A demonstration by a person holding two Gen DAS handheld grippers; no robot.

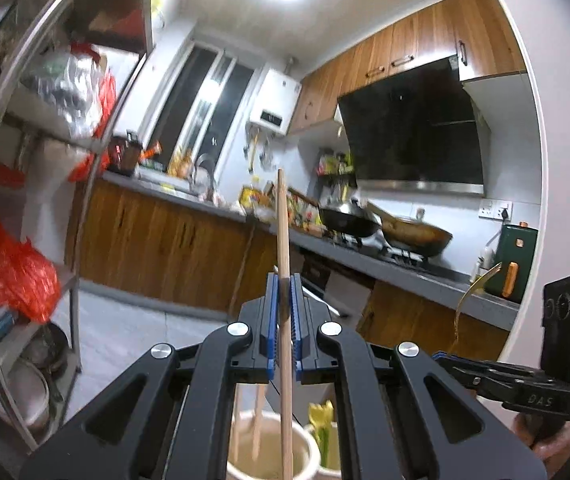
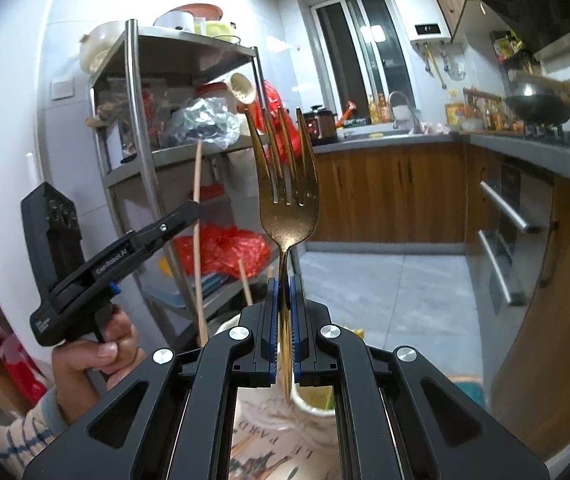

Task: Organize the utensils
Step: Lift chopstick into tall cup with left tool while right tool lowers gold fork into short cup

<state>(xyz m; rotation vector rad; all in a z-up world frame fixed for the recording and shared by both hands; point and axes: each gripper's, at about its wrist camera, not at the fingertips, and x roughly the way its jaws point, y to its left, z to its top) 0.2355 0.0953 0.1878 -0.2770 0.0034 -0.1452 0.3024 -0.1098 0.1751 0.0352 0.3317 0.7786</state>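
My left gripper (image 1: 284, 282) is shut on a wooden chopstick (image 1: 283, 232) held upright, its lower end reaching into a cream holder cup (image 1: 305, 438) that has other chopsticks in it. My right gripper (image 2: 284, 284) is shut on a gold fork (image 2: 289, 196), tines up, its handle tip over a second cup (image 2: 317, 400) with something yellow inside. The left gripper (image 2: 193, 210) with its chopstick (image 2: 197, 240) shows at the left of the right wrist view. The right gripper (image 1: 439, 356) and fork (image 1: 473, 288) show at the right of the left wrist view.
A metal shelf rack (image 2: 141, 128) with red bags and containers stands on the left. A grey counter (image 1: 425, 276) with woks (image 1: 413, 232), a sink and bottles runs along the wooden cabinets. A printed mat (image 2: 269, 452) lies under the cups.
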